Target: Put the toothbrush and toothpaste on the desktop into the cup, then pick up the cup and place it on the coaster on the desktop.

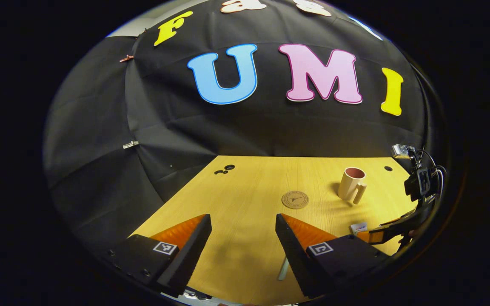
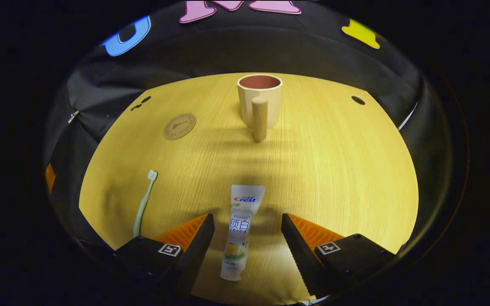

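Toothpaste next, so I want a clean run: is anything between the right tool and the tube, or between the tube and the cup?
Nothing visible. The toothpaste lies between the open right tool, with bare table up to the cup. The toothbrush lies off to the side.

Left gripper (image 1: 241, 238): black blocks, square tag markers. Right gripper (image 2: 247, 238): same.

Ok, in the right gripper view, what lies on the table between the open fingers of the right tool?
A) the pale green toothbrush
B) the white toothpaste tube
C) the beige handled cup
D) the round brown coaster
B: the white toothpaste tube lies flat between the open fingers of the right tool; the pale green toothbrush lies off to their left.
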Demonstrator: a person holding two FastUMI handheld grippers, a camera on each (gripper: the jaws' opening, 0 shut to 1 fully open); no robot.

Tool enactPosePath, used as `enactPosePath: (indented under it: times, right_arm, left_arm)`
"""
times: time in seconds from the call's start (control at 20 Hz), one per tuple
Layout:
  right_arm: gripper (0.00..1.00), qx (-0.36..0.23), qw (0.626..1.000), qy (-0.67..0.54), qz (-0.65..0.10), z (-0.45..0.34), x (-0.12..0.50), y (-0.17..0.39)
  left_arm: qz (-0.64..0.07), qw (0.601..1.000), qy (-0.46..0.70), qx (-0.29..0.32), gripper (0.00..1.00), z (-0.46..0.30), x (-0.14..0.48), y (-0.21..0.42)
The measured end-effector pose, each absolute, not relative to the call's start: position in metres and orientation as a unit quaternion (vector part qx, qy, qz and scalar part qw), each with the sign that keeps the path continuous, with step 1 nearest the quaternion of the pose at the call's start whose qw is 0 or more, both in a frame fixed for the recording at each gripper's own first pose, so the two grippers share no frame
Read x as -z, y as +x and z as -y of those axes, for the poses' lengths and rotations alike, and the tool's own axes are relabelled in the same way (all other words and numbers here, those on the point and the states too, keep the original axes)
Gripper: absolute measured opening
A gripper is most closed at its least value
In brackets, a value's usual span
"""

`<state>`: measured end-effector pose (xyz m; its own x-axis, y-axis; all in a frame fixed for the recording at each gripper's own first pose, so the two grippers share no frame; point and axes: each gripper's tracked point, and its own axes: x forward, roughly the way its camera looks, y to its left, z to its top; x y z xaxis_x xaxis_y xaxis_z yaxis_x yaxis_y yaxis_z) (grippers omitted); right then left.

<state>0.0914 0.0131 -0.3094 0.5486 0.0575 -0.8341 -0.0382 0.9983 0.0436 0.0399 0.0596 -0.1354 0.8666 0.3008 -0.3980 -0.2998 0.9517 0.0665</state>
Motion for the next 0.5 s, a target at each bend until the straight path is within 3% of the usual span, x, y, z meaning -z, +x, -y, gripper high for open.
enactPosePath:
  times: [0.5]
  right_arm:
    - [0.96,-0.009,0.857,-0.017,-0.515,-0.013,0.340,0.093]
  left_arm:
    - [-0.249,0.962,0.005,-0.113,0.99,-0.035,0.155,0.040]
